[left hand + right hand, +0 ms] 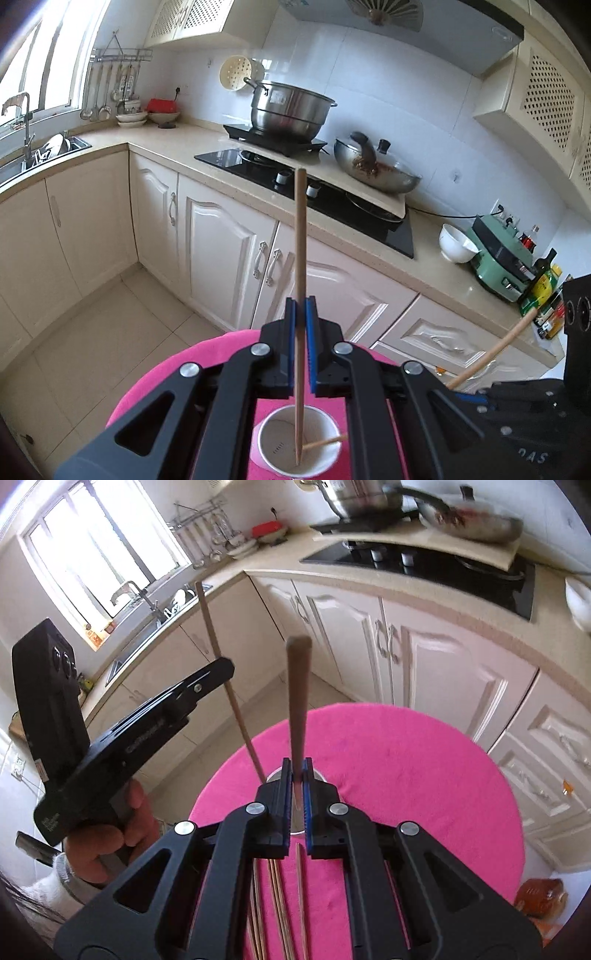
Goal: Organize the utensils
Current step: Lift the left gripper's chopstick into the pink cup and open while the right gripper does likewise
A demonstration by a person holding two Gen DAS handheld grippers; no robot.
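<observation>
- Left tongs [301, 314] clamped on a chopstick [300, 258], held near upright; its thin tip is already down inside the paper cup [298, 445].
- Paper cup stands on the pink desk [406, 775], directly under the left tongs; one more stick [325, 441] leans across its rim.
- Step in hand, as I judge it: drop the chopstick into the cup. Keep it vertical, tip near the cup floor, then part the pads just enough; releasing high or tilted could tip the light cup.
- Right tongs [297, 775] pinch a second chopstick [298, 701], thick end up, just beside the cup on the near side. Blurred, so grip depth is unclear.
- Likely best to feed one at a time: both tools crowd the cup mouth, and the left tool [129, 738] sits close to the left of the cup in the right wrist view.
- Loose chopsticks [280, 904] lie flat on the pink desk nearer than the cup, under the right tongs; still to be sorted.
- Beyond the cup: floor gap, then cream cabinets [221, 236].
- Further beyond the cup: black hob [314, 188], steel pot [288, 110], wok with food [376, 166], white bowl [456, 243]. None blocks the drop.
</observation>
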